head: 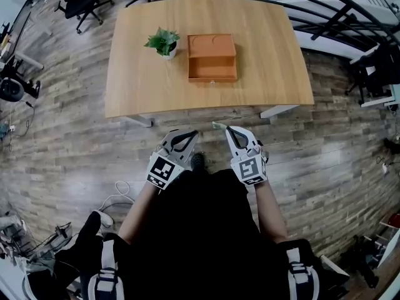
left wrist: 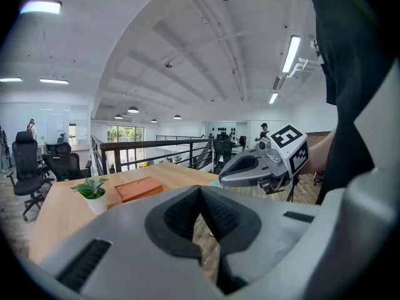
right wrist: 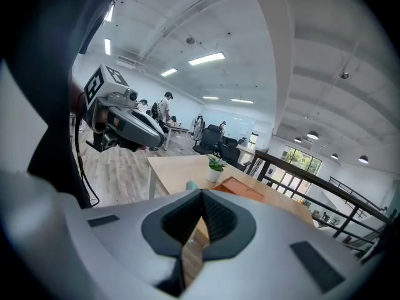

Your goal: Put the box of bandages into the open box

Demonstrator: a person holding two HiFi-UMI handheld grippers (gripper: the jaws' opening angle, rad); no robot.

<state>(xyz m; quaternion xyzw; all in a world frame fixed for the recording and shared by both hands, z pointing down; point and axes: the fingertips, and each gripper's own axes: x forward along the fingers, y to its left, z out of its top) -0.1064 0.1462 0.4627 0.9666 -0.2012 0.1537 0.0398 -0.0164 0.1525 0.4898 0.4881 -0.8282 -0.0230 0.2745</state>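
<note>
The right gripper [head: 228, 129] is pinching the pale-green box of bandages [head: 218, 125] short of the wooden desk's [head: 137, 74] near edge, the left gripper [head: 194, 132] hanging shut and empty, while the orange open box [head: 212, 79] mid-desk is waiting

We look down on a wooden tabletop [head: 269, 74]. Near its middle stands an open box [head: 212, 58], orange, with a small potted plant [head: 164, 42] just beside it at 9 o'clock. At 6 o'clock from the tabletop, over the plank floor [head: 62, 142], we hold the left claw [head: 190, 132] and the right claw [head: 228, 129] side by side. A small pale-green box of bandages [head: 218, 125] sticks out at the tip of the right claw.
</note>
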